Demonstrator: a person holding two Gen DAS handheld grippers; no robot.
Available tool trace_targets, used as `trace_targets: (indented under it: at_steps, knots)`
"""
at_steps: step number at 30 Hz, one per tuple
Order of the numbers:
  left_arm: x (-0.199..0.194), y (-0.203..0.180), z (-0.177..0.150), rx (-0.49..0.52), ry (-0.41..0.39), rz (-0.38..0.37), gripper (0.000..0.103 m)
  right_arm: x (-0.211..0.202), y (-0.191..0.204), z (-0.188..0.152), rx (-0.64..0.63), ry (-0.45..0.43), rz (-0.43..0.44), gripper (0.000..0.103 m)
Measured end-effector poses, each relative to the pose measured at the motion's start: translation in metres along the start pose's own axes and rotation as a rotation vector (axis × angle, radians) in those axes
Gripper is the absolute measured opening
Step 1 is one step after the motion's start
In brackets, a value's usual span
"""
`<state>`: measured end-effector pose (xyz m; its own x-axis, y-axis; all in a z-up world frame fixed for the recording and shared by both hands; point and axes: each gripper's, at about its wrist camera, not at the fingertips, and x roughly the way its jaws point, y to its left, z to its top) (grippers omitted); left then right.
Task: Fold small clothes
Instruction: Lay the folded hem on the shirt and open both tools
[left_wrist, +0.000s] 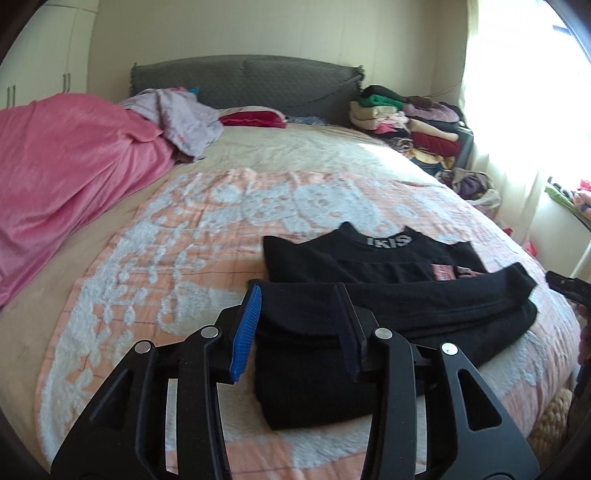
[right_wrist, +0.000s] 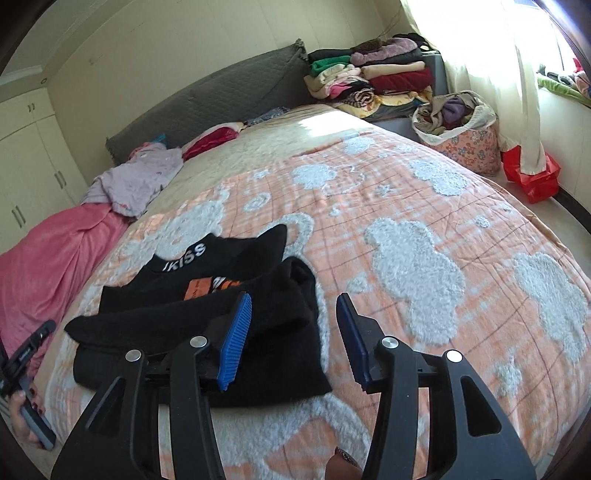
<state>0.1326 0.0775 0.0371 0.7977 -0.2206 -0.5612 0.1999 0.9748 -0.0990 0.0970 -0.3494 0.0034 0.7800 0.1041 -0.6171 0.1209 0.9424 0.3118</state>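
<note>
A black knit garment (left_wrist: 369, 295) with white lettering on its collar and an orange patch on its front lies partly folded on a bed covered by a peach-and-white fleecy blanket (right_wrist: 424, 221). Its lower part is doubled up over the body, and a sleeve lies across the front.

The left tongs (left_wrist: 301, 328), black-framed with blue ribbed pads, stand apart over the near left part of the garment; the cloth lies between and under them, but the pads do not press on it. The right tongs (right_wrist: 295, 339) are also parted, the left pad above the garment's near right edge and the right pad over bare blanket, with nothing clamped.

A crumpled pink blanket (left_wrist: 66, 166) lies at the bed's left side, and a stack of folded clothes (right_wrist: 373, 77) sits beside the grey padded headboard (left_wrist: 251, 81).
</note>
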Motion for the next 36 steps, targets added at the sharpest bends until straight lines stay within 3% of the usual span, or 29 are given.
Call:
trace_targets:
  at_steps: [4,9,15,18,25,31,36]
  knots:
    - [0.003,-0.02,-0.006,0.029,0.032,-0.082,0.032,-0.001,0.026,-0.015,-0.113,0.038,0.019,0.043]
    - [0.029,-0.045,-0.026,0.1,0.134,-0.105,0.027,0.012,0.051,-0.032,-0.214,0.103,0.045,0.037]
    - [0.059,-0.057,-0.046,0.17,0.198,-0.062,0.026,0.042,0.058,-0.046,-0.301,0.164,-0.071,0.037]
    - [0.066,-0.057,-0.046,0.182,0.189,-0.048,0.026,0.058,0.055,-0.048,-0.312,0.178,-0.115,0.035]
    - [0.071,-0.059,-0.028,0.232,0.15,-0.022,0.027,0.072,0.06,-0.035,-0.347,0.154,-0.14,0.035]
    - [0.098,-0.048,-0.016,0.194,0.198,-0.044,0.034,0.09,0.063,-0.01,-0.332,0.156,-0.125,0.035]
    - [0.103,-0.029,0.001,0.144,0.162,-0.026,0.034,0.106,0.059,0.017,-0.282,0.147,-0.117,0.035]
